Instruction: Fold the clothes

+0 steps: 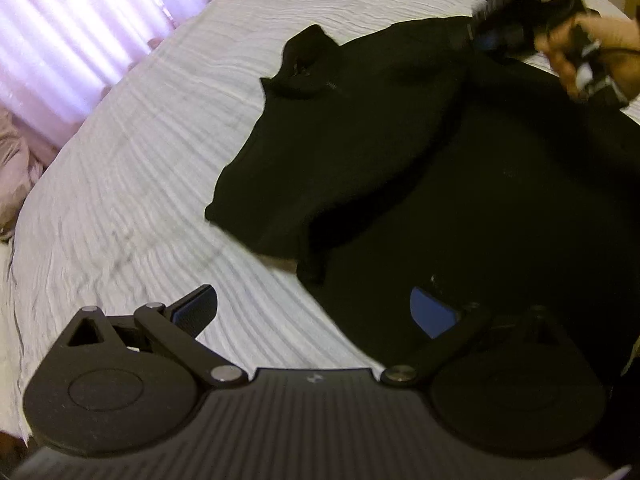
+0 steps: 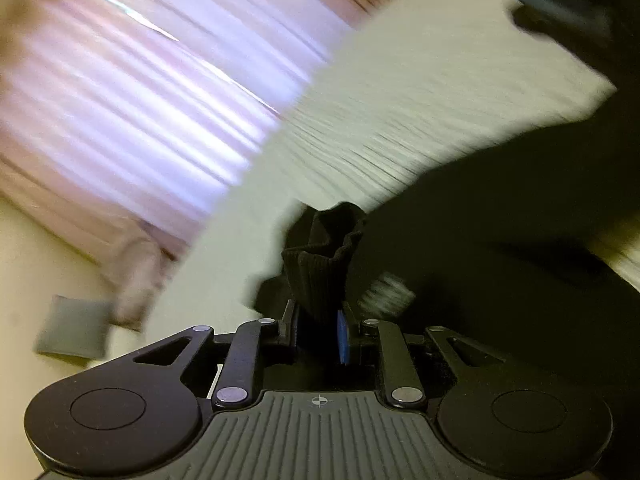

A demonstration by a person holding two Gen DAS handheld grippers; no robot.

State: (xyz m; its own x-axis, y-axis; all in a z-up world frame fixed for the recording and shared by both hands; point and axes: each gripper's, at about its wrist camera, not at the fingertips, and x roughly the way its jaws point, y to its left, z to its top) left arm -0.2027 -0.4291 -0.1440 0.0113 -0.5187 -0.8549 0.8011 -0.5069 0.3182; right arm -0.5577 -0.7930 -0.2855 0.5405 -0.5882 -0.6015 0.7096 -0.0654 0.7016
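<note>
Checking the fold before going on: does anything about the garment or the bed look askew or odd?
Nothing damaged or spilled. The black garment lies rumpled rather than flat on the white bedspread, one side bunched. The right gripper has its jaws shut on a ribbed cuff; the left gripper is open, holding nothing.

Both tools are matte black plastic. The left tool [image 1: 316, 312] has a ribbed grey-black base with a small crosshair mark, 2 round discs at either side of it, and linkage arms pinned by silver screws; its fingers [image 1: 432, 314] carry blue pads. The right tool [image 2: 318, 330] is built the same, its blue pad [image 2: 342, 338] sitting just ahead of its ribbed base.
</note>
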